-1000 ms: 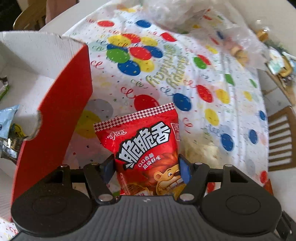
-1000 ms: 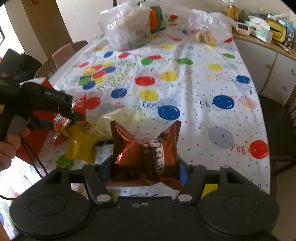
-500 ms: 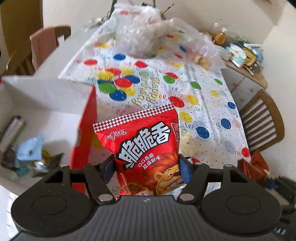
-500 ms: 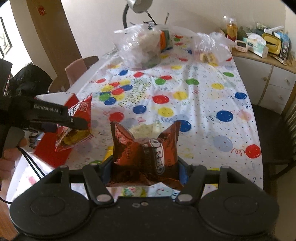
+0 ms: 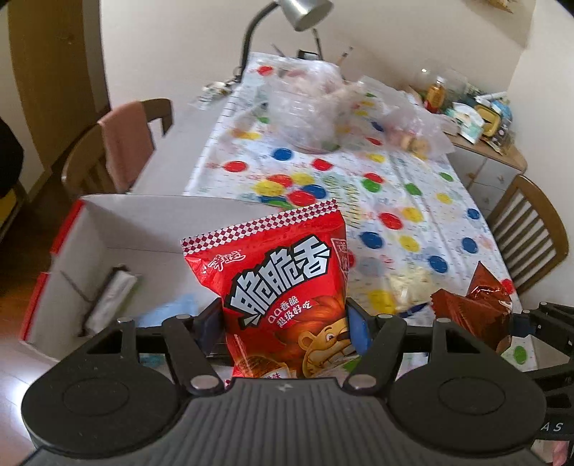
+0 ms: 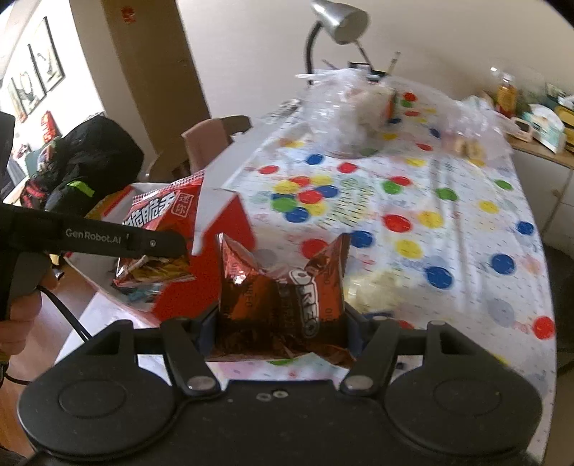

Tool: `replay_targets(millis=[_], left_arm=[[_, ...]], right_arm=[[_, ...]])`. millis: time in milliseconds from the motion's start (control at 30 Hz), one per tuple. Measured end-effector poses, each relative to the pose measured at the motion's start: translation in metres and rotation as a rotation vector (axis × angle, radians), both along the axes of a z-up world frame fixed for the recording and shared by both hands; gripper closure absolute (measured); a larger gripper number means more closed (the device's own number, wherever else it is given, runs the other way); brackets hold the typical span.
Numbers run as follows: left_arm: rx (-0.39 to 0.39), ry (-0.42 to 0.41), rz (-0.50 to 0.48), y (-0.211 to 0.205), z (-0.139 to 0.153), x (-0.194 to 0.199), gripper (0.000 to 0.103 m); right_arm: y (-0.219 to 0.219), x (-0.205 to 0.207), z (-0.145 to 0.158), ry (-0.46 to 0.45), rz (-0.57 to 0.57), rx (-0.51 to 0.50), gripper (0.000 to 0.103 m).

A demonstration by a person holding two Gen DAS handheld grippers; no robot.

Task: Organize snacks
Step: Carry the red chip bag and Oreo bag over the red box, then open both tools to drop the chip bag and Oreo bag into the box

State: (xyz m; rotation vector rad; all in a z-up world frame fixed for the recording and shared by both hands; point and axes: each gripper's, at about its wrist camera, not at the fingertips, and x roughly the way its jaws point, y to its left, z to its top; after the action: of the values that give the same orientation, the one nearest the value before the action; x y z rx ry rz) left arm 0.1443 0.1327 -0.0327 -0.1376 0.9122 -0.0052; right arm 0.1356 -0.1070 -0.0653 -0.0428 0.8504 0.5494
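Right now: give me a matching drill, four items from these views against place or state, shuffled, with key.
Items:
1. red snack bag
2. brown Oreo bag
3. red-and-white box
4. silver desk lamp

States:
A. far end of the table
B. clamped in the right gripper
C. open, wrappers lying inside
D. clamped in the left gripper, held over the box

Pairs: 1-D, 2-B, 3-C, 4-A

Red bag (image 5: 283, 286) moved over box (image 5: 118, 229).
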Motion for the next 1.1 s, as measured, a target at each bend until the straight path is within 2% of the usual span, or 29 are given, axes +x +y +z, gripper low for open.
replay_targets(millis=[367,667,867,1100], left_arm=[[0.032,-0.006,0.054,0.080,0.002,-0.014,0.035],[0.066,0.048,0.114,0.144,-0.017,-0.001,0.035],[0.082,0.115,0.110,0.166,-0.040,0.017,0.035],[0.131,0.188,0.065,0.169,-0.064,0.036,0.034]], right_arm=[[0.090,0.001,0.001,-0.013,0.081,-0.010,0.037],[0.157,0.016,-0.009,-0.024,0.127,-0.050,0.037],[0.195,0.030,-0.026,-0.018,0.148,-0.104,0.037],[0.228,0.047,-0.057,0.017,0.174,-0.182,0.037]])
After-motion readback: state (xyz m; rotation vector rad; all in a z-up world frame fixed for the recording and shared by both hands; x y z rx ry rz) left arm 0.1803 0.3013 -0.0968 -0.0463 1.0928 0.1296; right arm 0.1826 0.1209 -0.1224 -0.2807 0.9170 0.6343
